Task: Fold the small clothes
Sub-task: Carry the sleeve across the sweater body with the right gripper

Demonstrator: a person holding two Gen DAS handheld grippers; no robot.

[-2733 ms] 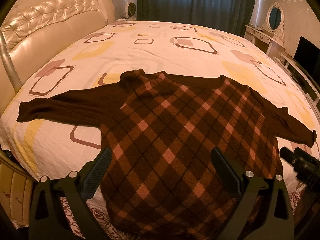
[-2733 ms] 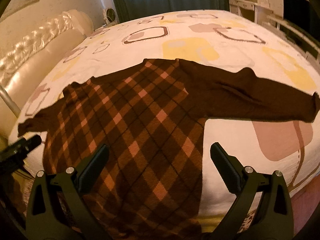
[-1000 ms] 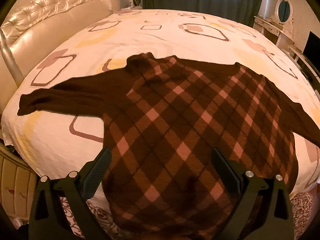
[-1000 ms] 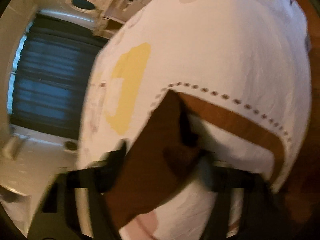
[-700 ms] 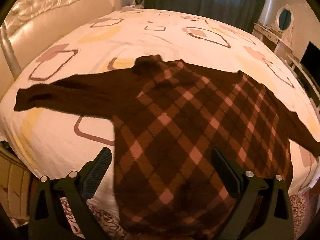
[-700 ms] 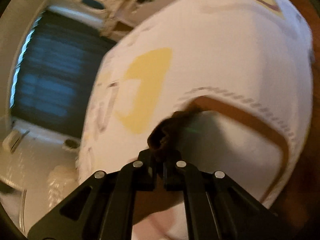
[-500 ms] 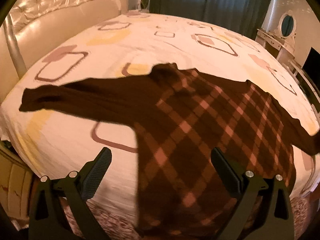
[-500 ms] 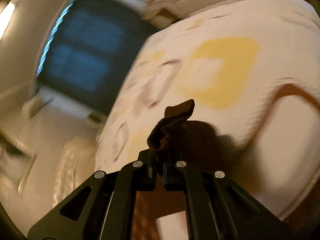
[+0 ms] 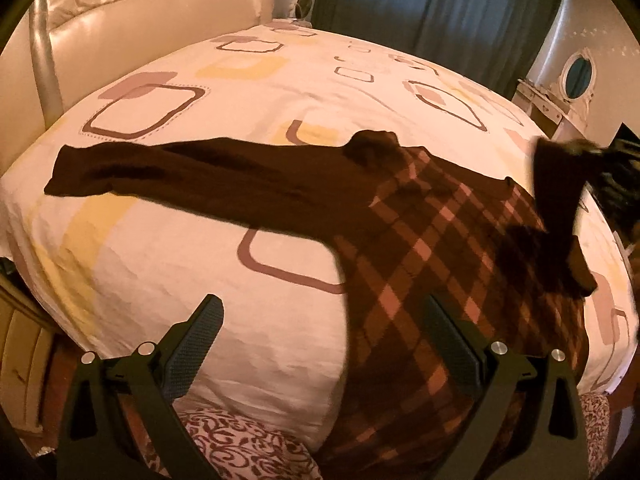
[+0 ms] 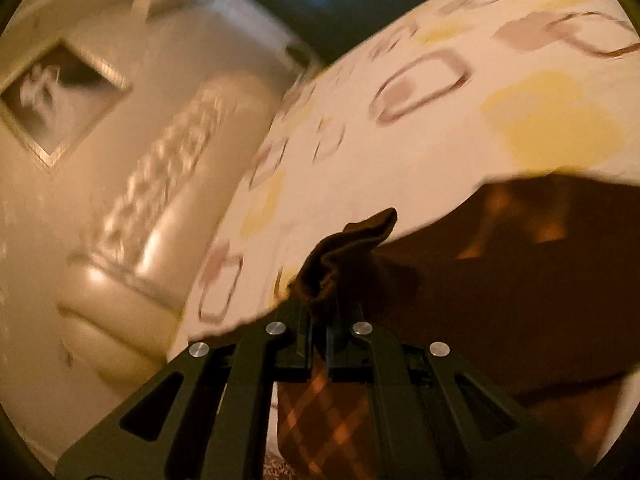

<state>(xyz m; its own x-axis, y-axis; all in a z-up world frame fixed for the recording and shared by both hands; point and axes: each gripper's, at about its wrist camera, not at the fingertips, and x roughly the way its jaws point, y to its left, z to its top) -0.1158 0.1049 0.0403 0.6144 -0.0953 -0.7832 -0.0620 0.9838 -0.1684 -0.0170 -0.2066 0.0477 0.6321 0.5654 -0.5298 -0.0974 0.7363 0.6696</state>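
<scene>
A dark brown sweater [image 9: 432, 240] with an orange argyle front lies face up on the bed [image 9: 168, 240]. Its left sleeve [image 9: 180, 176] stretches flat toward the bed's left edge. My left gripper [image 9: 320, 344] is open and empty, above the near bed edge beside the sweater's lower left side. My right gripper [image 10: 319, 320] is shut on the right sleeve cuff [image 10: 344, 248] and holds it lifted over the sweater body. In the left wrist view this raised sleeve [image 9: 560, 200] hangs from the right gripper [image 9: 592, 152] at the far right.
A padded cream headboard [image 9: 132, 28] runs along the left. Dark curtains [image 9: 432, 12] hang at the back. A white dresser with an oval mirror [image 9: 576, 76] stands at the right. A patterned bed skirt [image 9: 248, 452] hangs below the near edge.
My right gripper closed on the right sleeve cuff, lifted it and carried it left over the sweater body. My left gripper shifted left, staying open.
</scene>
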